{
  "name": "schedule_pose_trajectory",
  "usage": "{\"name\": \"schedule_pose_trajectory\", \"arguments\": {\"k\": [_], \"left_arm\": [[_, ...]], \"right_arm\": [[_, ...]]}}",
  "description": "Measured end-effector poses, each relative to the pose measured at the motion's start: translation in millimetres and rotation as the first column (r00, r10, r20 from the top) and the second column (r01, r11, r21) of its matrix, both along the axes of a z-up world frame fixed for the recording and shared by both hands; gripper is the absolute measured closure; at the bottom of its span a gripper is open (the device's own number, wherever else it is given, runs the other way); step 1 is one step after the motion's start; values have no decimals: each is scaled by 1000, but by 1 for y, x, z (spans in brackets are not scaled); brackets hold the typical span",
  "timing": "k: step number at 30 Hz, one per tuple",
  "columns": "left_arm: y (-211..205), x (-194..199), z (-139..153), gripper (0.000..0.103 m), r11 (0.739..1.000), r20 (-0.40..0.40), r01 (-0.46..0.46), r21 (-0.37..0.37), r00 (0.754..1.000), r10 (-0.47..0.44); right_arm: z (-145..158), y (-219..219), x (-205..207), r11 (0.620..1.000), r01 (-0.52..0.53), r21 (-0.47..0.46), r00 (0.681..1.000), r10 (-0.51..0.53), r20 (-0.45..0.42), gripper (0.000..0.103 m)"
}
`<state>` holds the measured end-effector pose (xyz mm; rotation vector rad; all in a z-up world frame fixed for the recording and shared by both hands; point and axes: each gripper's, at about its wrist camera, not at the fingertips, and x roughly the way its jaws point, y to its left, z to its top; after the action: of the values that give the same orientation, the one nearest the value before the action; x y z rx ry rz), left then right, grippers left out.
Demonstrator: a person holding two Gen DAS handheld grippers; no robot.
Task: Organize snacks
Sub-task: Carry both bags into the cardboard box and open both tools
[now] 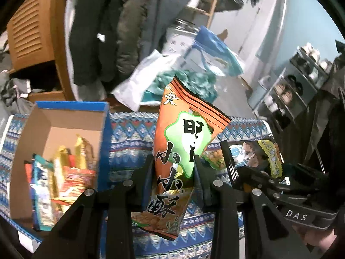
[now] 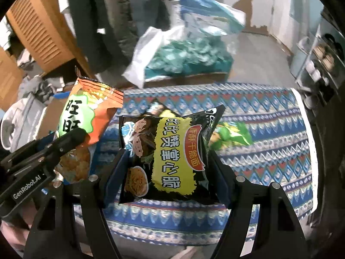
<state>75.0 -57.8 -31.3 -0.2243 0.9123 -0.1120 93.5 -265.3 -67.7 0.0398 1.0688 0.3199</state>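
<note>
2 tongs, 1 orange snack bag [image 1: 183, 151], 1 black noodle packet [image 2: 170, 157], 1 green packet [image 2: 232, 135], 1 cardboard box [image 1: 71, 120].

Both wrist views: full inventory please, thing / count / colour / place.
orange snack bag: 1, orange with a green label, upright, held between the left fingers above the cloth
black noodle snack pack: 1, black with a yellow label, held between the right fingers
green snack bag: 1, green, lying on the cloth behind the black pack
cardboard box: 1, brown inside, blue outside, on the cloth at left, holding several mixed snack packs
patterned cloth: 1, blue, white and red zigzag, covering the surface
teal packets in clear bag: count unclear, teal, beyond the cloth
shoe rack: 1, grey, far right
left gripper: 1, black, shut on the orange bag
right gripper: 1, black, shut on the black pack
</note>
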Motion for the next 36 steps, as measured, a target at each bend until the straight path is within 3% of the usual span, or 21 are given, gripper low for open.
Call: {"name": "schedule_pose_trajectory", "arguments": {"k": [10, 18, 36], "left_arm": [[70, -13, 17, 69, 993, 29, -119, -12, 992, 119], [122, -21, 13, 69, 979, 25, -202, -7, 979, 202], [215, -35, -26, 69, 932, -49, -362, -18, 931, 361]], "right_arm": [[18, 68, 3, 995, -101, 6, 994, 100, 30, 30], [22, 128, 8, 983, -184, 3, 982, 184, 34, 30], [-22, 252, 14, 940, -341, -18, 939, 340, -57, 30]]}}
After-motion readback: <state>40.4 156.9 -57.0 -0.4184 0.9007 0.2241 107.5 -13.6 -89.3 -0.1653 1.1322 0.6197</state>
